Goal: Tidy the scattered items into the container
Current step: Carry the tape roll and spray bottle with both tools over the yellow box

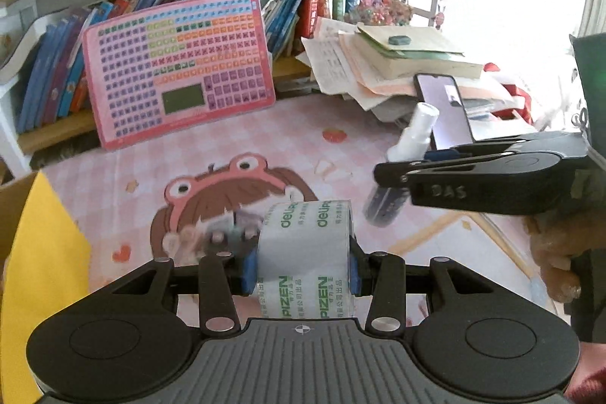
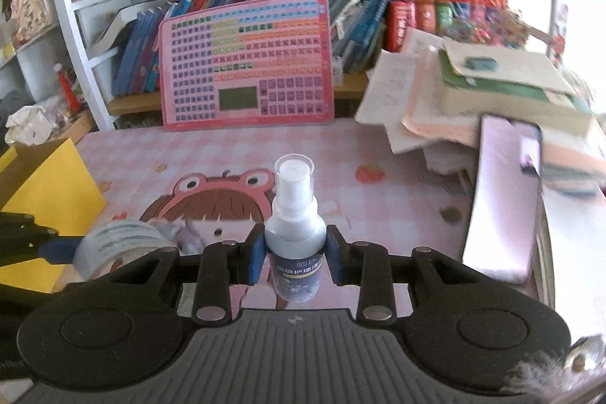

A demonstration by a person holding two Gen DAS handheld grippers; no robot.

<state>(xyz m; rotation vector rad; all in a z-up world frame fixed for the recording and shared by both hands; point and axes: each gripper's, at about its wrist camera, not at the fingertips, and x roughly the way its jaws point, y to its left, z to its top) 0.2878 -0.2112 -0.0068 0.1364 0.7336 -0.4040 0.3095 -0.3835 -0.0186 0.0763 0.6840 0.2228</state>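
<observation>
Tape roll (image 1: 306, 254) reads "deli"; "PIZEN".

yellow cardboard box (image 1: 41, 252) running off frame at 9 o'clock | dark-labelled white spray bottle (image 1: 386, 203) blurring behind black right gripper (image 1: 382, 173) at 3 o'clock

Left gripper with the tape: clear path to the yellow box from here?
Probably yes. The left gripper is shut on the tape roll, and the yellow box sits just to its left with nothing visible between them. The right gripper, holding the spray bottle, is on the opposite side.
</observation>
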